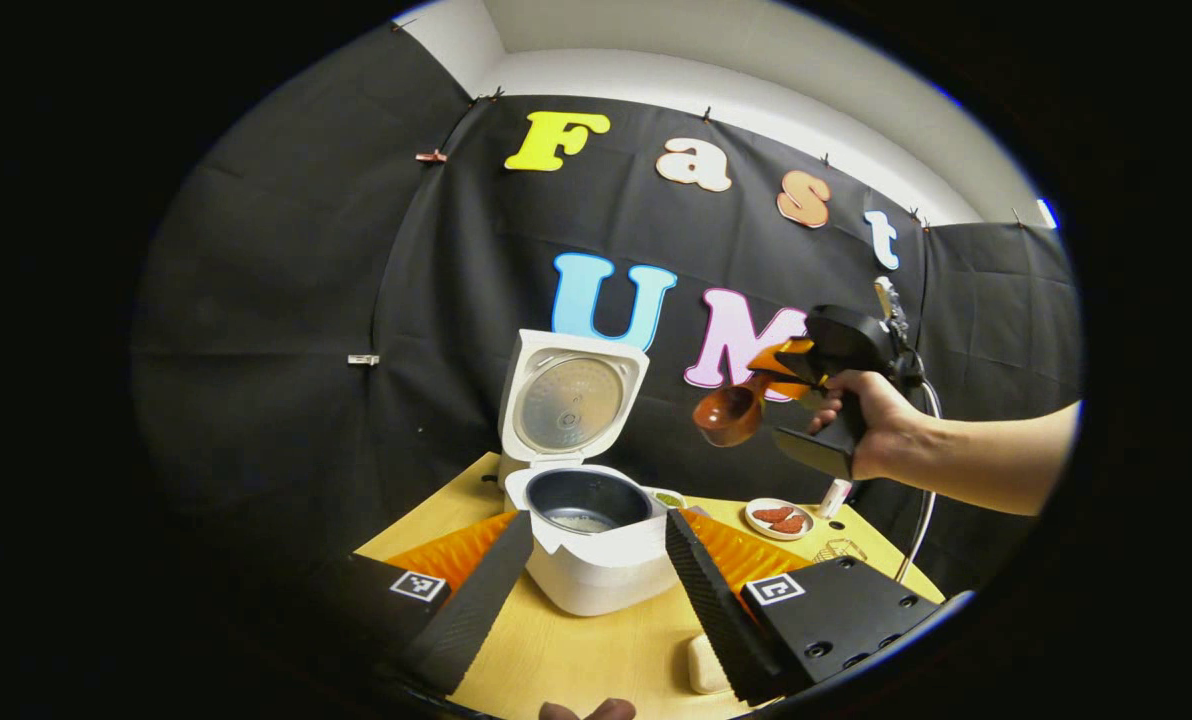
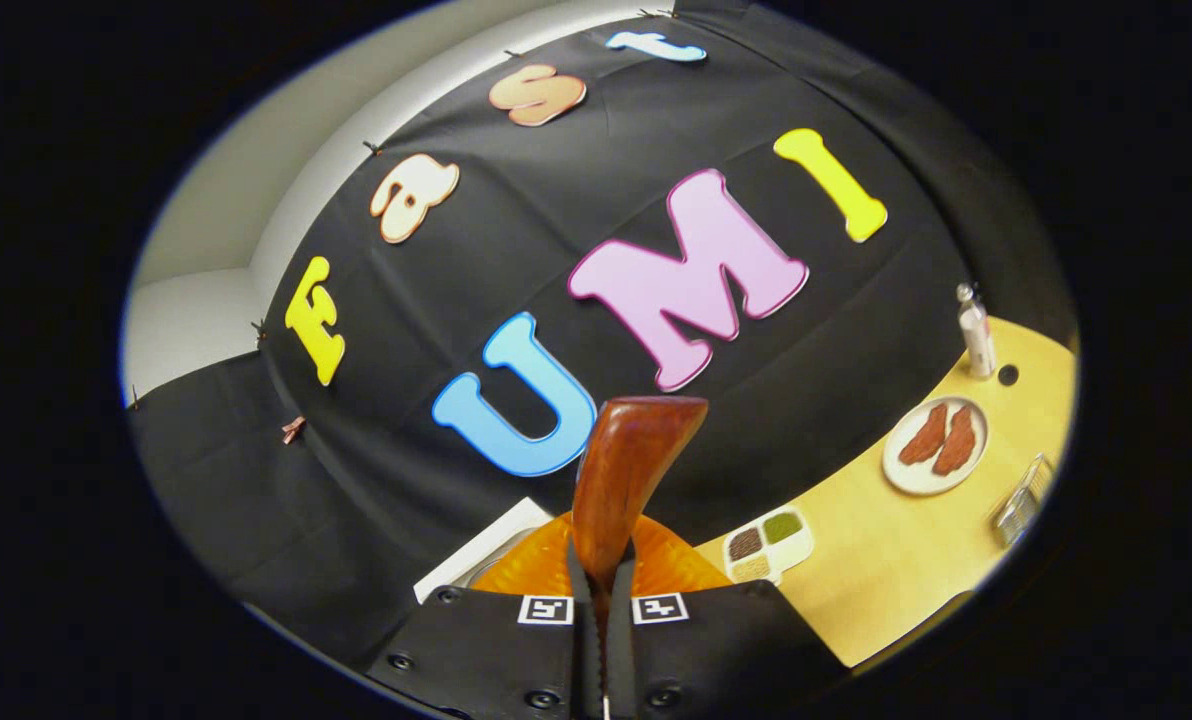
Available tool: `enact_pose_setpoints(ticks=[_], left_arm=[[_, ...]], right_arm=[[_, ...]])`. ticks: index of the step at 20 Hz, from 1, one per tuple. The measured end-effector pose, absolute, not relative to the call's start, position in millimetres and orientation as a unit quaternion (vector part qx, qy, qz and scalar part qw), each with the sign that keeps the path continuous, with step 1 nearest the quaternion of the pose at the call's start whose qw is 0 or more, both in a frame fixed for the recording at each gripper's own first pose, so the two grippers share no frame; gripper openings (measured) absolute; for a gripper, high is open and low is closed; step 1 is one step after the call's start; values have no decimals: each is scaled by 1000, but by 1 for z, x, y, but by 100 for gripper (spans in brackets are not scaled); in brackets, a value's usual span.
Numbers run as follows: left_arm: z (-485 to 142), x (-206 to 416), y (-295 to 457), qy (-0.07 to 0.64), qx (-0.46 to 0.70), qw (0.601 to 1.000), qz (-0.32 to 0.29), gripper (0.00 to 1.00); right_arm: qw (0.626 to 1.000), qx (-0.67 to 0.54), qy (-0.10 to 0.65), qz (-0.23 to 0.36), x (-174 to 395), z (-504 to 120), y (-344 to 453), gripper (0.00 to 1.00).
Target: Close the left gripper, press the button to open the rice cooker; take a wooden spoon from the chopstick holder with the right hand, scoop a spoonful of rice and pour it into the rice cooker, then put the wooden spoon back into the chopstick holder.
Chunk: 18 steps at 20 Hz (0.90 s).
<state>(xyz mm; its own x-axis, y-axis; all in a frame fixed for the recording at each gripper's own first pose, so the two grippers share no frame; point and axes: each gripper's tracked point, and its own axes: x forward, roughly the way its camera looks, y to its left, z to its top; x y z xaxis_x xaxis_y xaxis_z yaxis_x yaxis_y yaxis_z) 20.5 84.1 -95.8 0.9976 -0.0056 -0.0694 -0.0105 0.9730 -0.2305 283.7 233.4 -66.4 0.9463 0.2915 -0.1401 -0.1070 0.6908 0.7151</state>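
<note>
Left claw (image 1: 596, 590) gaping, empty | rice cooker (image 1: 586, 530) between fingers | right claw (image 2: 601, 600) clamps wooden spoon (image 2: 626, 470)

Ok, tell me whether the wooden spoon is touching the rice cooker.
Apart. The left gripper view shows the wooden spoon held up in the air by the right claw, clear of the rice cooker.

So the rice cooker (image 1: 596, 545) is white, sitting on the table with its lid flipped straight up. Dark inner pot, looks like a little rice at the bottom, hard to say. The wooden spoon (image 1: 731, 410) is reddish-brown, up in the air to the cooker's right, bowl pointing left.
</note>
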Motion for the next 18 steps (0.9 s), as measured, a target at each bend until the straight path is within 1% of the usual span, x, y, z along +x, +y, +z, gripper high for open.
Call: enact_pose_setpoints(ticks=[4, 9, 13, 14, 17, 18], left_arm=[[-89, 22, 61, 32, -110, 993, -5, 93], [-85, 24, 34, 36, -97, 995, -6, 93], [-82, 26, 17, 36, -71, 997, 9, 93], [-80, 27, 17, 35, -67, 997, 18, 93], [-77, 31, 8, 38, -58, 997, 38, 93], [-78, 32, 6, 42, -58, 996, 43, 93]], right_arm=[[932, 343, 96, 73, 268, -66, 127, 7], [951, 288, 106, 32, 256, -109, 22, 7], [955, 270, 125, 20, 258, -156, -28, 7], [955, 266, 130, 19, 259, -169, -35, 12], [958, 243, 149, 23, 265, -214, -48, 12], [960, 233, 157, 24, 266, -231, -51, 7]])
